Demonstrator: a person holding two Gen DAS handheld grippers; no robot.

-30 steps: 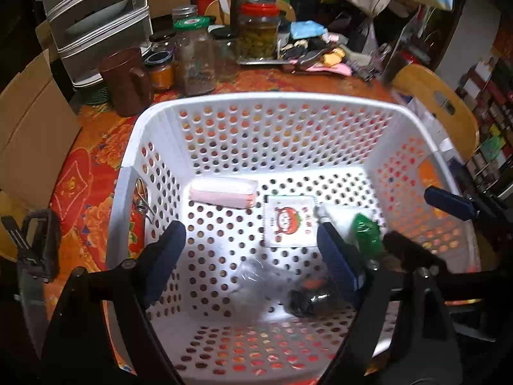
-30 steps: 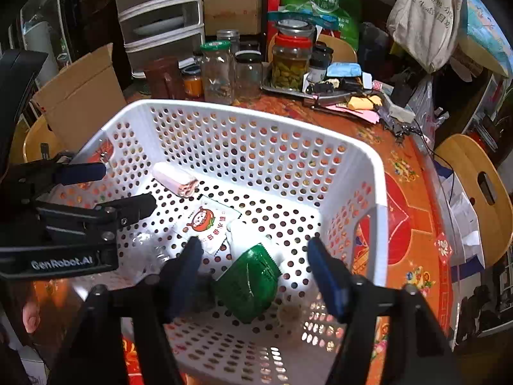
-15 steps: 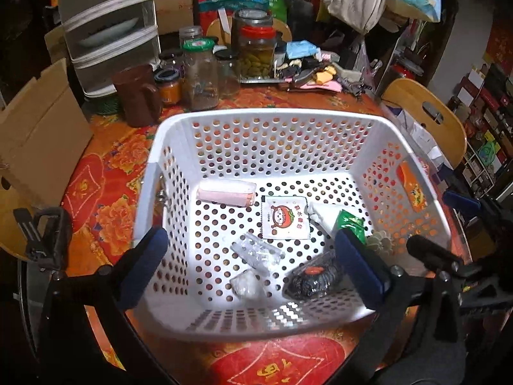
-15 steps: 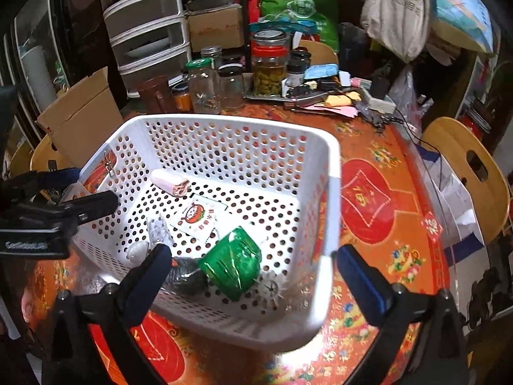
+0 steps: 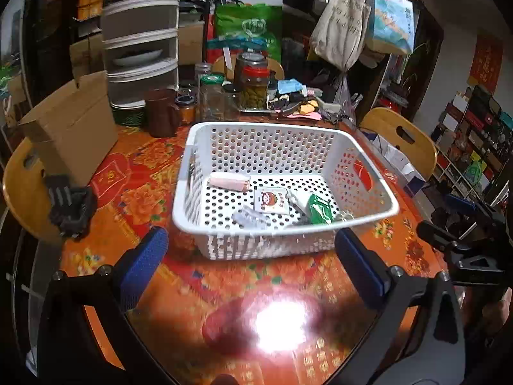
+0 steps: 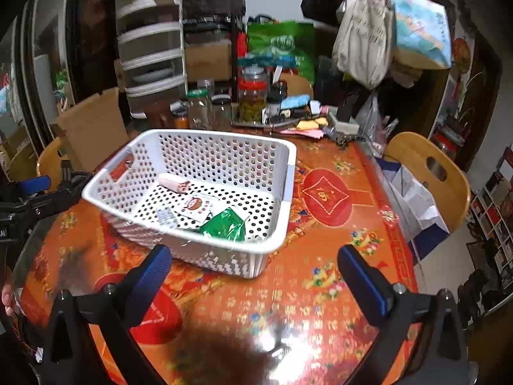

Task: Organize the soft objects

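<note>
A white perforated basket (image 5: 365, 215) (image 6: 290, 166) stands on the red-orange floral table. Inside it lie a pink roll (image 5: 229, 182) (image 6: 173, 183), a white packet with a tomato picture (image 5: 271, 199) (image 6: 196, 207), a green packet (image 5: 317, 208) (image 6: 224, 224) and a clear blister pack (image 5: 251, 219) (image 6: 166, 216). My left gripper (image 5: 251, 264) hangs open over the table in front of the basket, nothing between its blue pads. My right gripper (image 6: 255, 277) is open and empty too, near the basket's front right corner; in the left wrist view it shows at the right edge (image 5: 455, 221).
Jars (image 5: 211, 98) (image 6: 251, 99), a brown mug (image 5: 162, 112) and small clutter crowd the table's far side. A cardboard box (image 5: 70, 125) and wooden chairs (image 6: 426, 173) ring the table. Drawer units and hanging bags (image 6: 365, 29) stand behind. Glare marks the near tabletop (image 5: 279, 324).
Both grippers have pulled back and up out of the basket, and their jaws have widened. The green packet and the other items stay lying in the basket.
</note>
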